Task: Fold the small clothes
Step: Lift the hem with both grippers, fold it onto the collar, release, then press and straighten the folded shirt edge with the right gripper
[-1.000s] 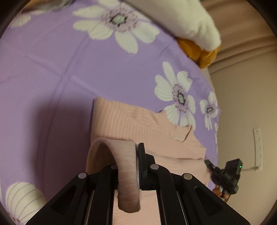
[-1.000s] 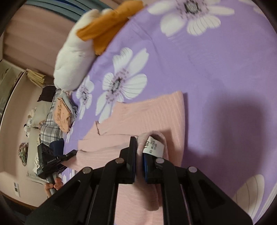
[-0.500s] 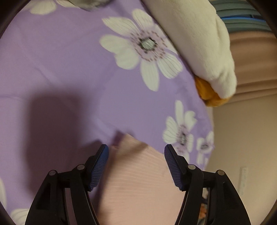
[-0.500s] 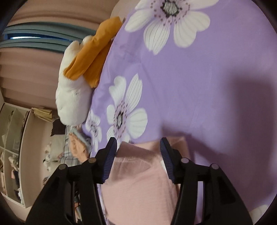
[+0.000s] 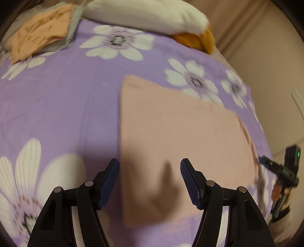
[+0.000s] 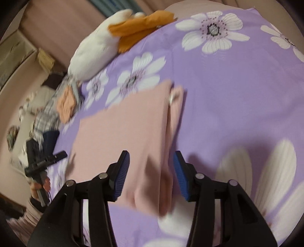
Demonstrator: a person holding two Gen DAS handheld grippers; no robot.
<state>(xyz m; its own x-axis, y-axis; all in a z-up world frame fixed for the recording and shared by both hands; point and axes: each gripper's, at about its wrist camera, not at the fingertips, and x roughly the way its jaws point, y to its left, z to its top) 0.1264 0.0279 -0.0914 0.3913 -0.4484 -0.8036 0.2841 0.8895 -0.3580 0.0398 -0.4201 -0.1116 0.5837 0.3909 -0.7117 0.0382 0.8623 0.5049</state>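
Note:
A pink ribbed garment (image 5: 176, 136) lies folded flat on the purple flowered bedsheet (image 5: 57, 106). My left gripper (image 5: 150, 182) is open and empty, raised above the garment's near edge. In the right wrist view the same garment (image 6: 123, 136) shows a folded edge with a white label (image 6: 172, 97) at its far corner. My right gripper (image 6: 151, 174) is open and empty above the garment's near end. Each gripper shows in the other's view: the right one (image 5: 281, 169) at the far right, the left one (image 6: 39, 161) at the far left.
A white and orange plush toy (image 5: 152, 15) lies at the head of the bed, also in the right wrist view (image 6: 106, 45). A pile of folded clothes, peach on top (image 5: 39, 32), sits at the back left (image 6: 65, 103). The bed edge and beige wall (image 5: 275, 66) are on the right.
Both grippers let go of the pink garment's edge, opened, and pulled back and up. The garment now lies folded over flat on the sheet.

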